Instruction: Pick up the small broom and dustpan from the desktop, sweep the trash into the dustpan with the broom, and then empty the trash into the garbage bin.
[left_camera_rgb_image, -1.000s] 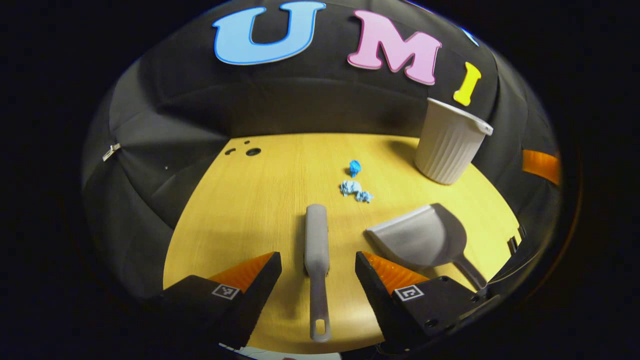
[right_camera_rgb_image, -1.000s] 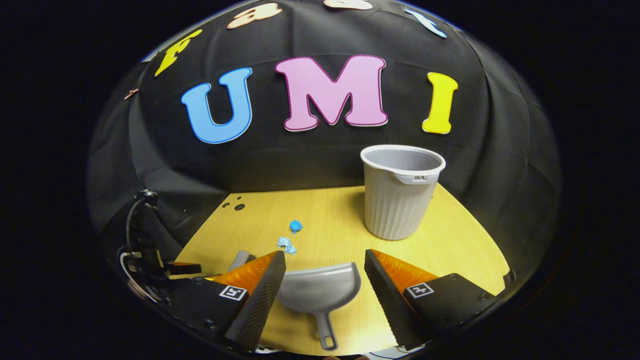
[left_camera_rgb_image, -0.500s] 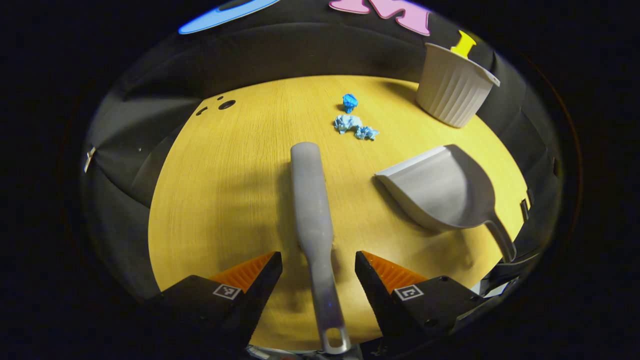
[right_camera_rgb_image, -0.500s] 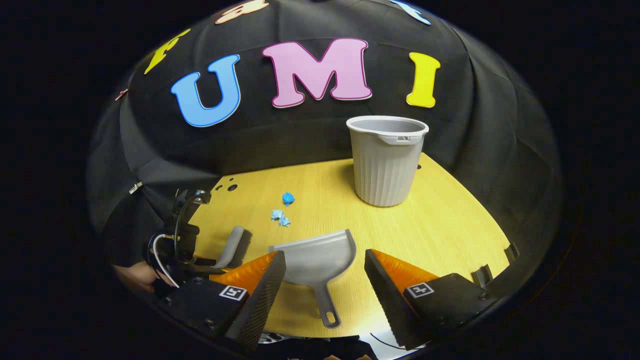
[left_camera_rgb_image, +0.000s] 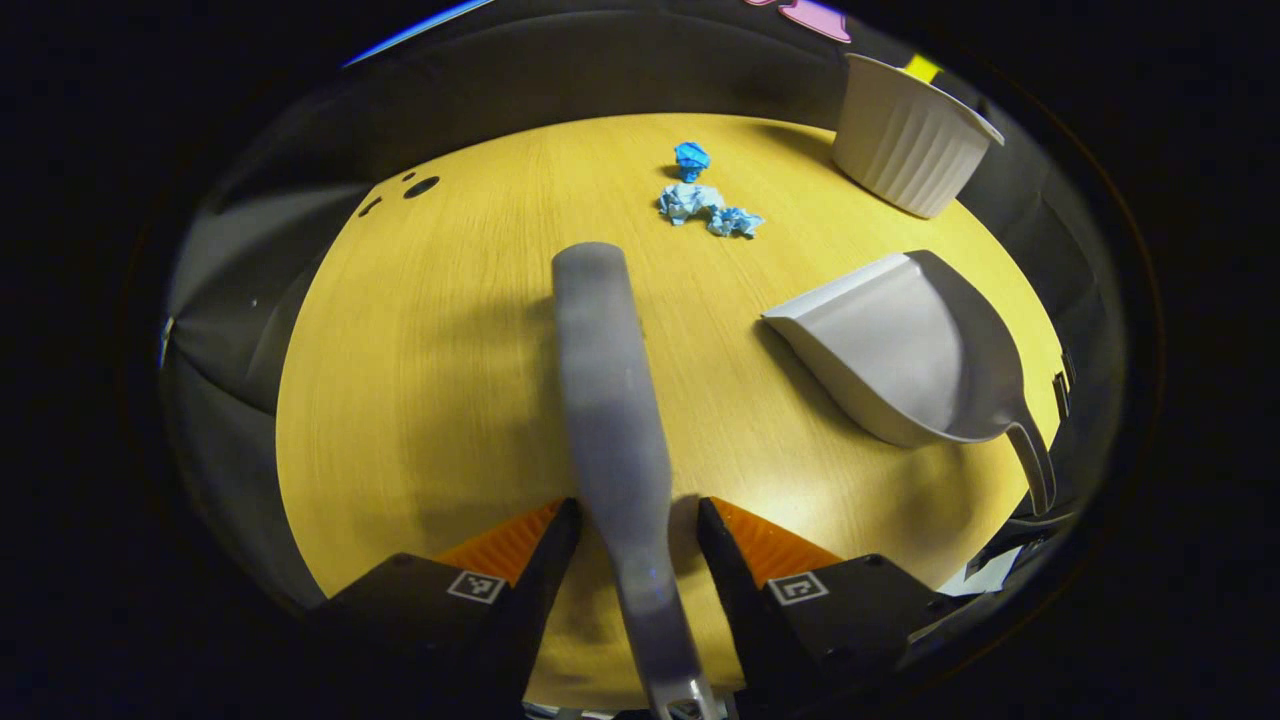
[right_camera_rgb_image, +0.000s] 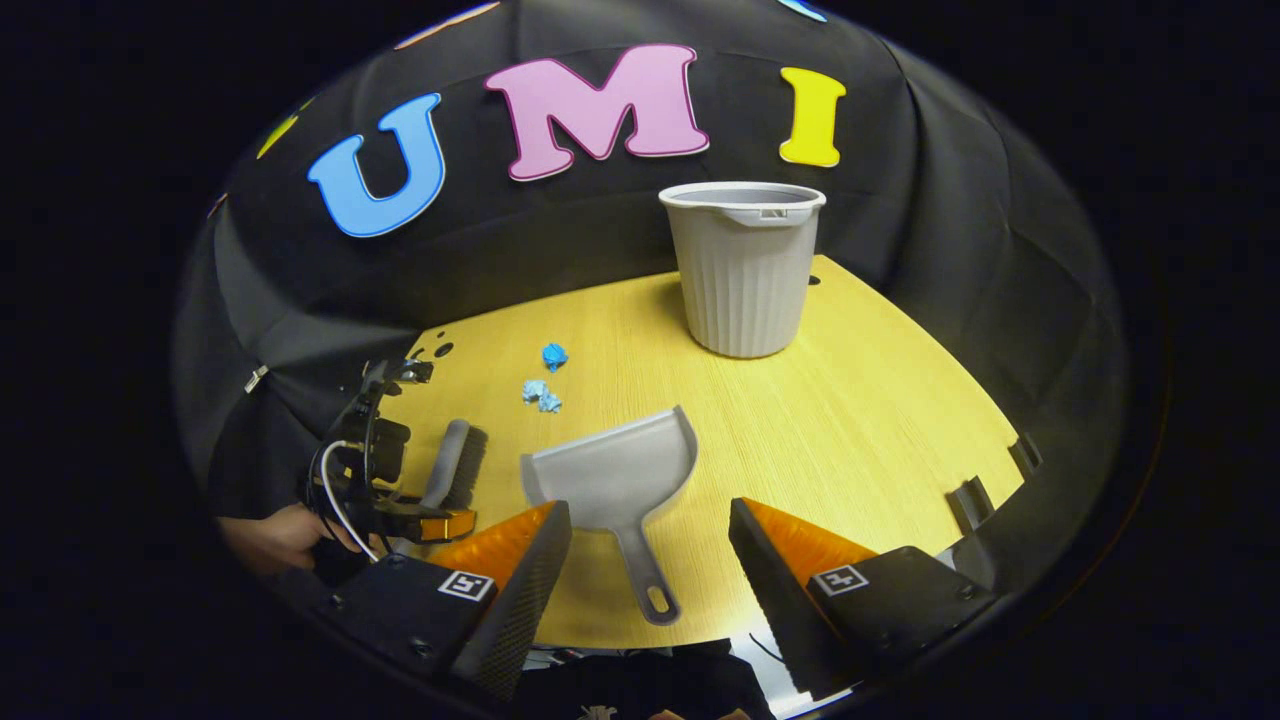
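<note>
Broom: the small grey plastic broom (left_camera_rgb_image: 612, 420) lies on the yellow wooden tabletop (left_camera_rgb_image: 430, 360), on the left, with its thin handle pointing back between the fingers.
Left gripper: the left gripper (left_camera_rgb_image: 636, 528) has its two fingers close on each side of the broom handle; I cannot tell if they press on it yet. In the right gripper view a hand (right_camera_rgb_image: 275, 535) holds it.
Trash: small blue crumpled paper bits (left_camera_rgb_image: 705, 205) lie past the broom's far end.
Dustpan: the grey plastic dustpan (right_camera_rgb_image: 610, 480) lies flat, right of the broom.
Right gripper: the right gripper (right_camera_rgb_image: 650, 545) has its fingers spread wide above the dustpan handle, not touching it.
Bin: the grey ribbed plastic garbage bin (right_camera_rgb_image: 745, 265) stands upright at the far right.
</note>
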